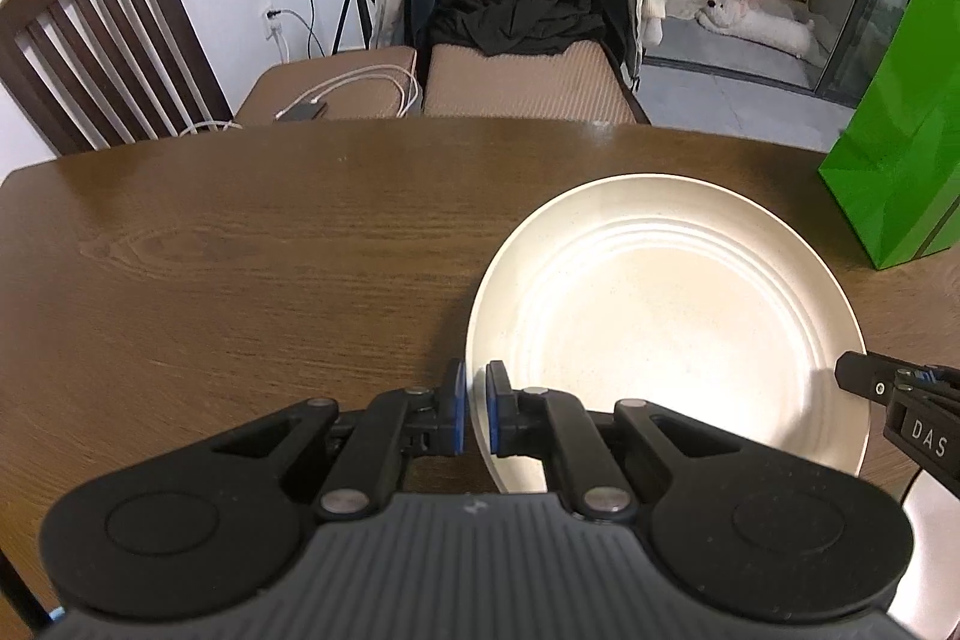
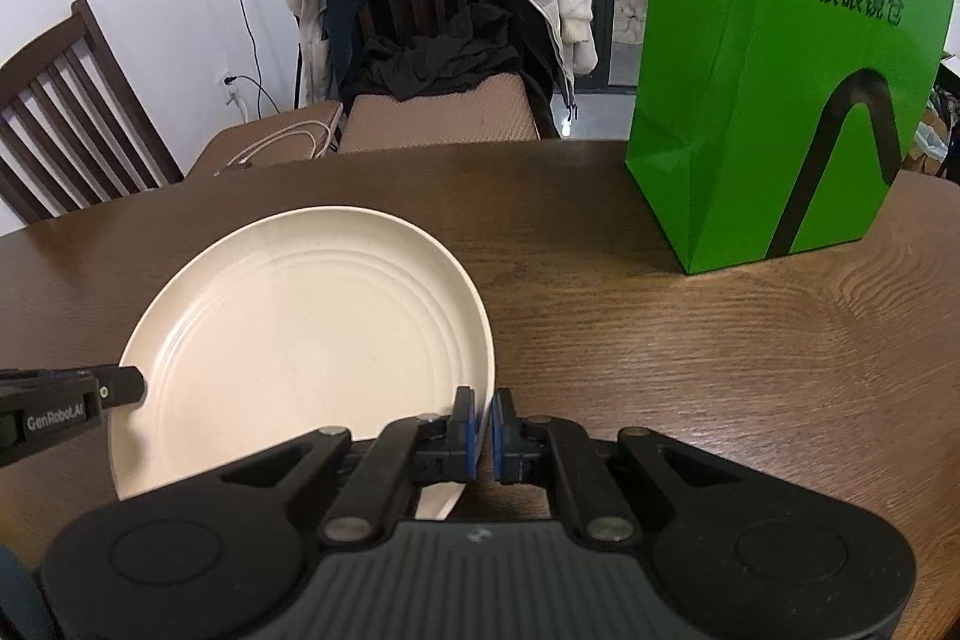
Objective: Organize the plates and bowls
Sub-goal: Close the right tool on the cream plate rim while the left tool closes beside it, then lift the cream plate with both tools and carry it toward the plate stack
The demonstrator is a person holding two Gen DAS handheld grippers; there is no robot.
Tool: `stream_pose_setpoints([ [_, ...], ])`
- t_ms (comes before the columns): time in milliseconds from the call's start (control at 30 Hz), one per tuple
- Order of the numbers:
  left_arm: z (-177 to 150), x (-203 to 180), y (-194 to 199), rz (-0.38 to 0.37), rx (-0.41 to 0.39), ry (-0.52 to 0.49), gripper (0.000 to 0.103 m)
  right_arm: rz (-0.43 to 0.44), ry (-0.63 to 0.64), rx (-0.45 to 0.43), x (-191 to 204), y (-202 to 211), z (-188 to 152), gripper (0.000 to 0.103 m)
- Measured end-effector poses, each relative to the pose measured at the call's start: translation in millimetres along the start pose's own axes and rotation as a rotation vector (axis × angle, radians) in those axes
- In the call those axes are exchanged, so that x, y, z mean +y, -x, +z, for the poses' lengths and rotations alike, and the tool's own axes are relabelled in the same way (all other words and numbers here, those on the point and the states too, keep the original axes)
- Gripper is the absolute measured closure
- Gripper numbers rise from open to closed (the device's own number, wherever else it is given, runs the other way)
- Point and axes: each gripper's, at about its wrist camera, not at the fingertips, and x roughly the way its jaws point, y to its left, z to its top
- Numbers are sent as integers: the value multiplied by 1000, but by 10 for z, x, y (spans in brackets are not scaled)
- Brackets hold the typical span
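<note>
Both grippers clamped on opposite rims of 1 cream plate.

Left gripper (image 1: 476, 415) pinches the plate (image 1: 660, 316) at its left rim, fingers nearly together with the rim between the blue pads; right gripper (image 2: 485, 436) does likewise at the right rim. Each points steeply down toward the brown table (image 1: 240, 250). Plate sits near the table's near edge, whether lifted or resting cannot be told. Left view alone shows a doorway with a plush toy (image 1: 753, 22) beyond; right view alone shows the green bag (image 2: 780, 88) face with printed characters. Open tabletop lies left of the plate; the bag stands close on the right. Chairs (image 1: 102, 34) stand behind the far edge.
</note>
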Motion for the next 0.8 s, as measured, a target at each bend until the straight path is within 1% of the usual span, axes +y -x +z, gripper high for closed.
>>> stream_pose_setpoints([
  [233,59,31,254,-1,-37,1,95,9,1,-31,31,246,58,98],
  [433,56,114,524,-22,-67,-4,95,0,-8,-64,83,512,83,98],
  [600,-9,257,734,-39,-81,12,95,-10,0,-84,212,749,34,98],
  [800,-105,422,995,-43,-99,22,95,-9,7,-101,364,1017,-47,98],
])
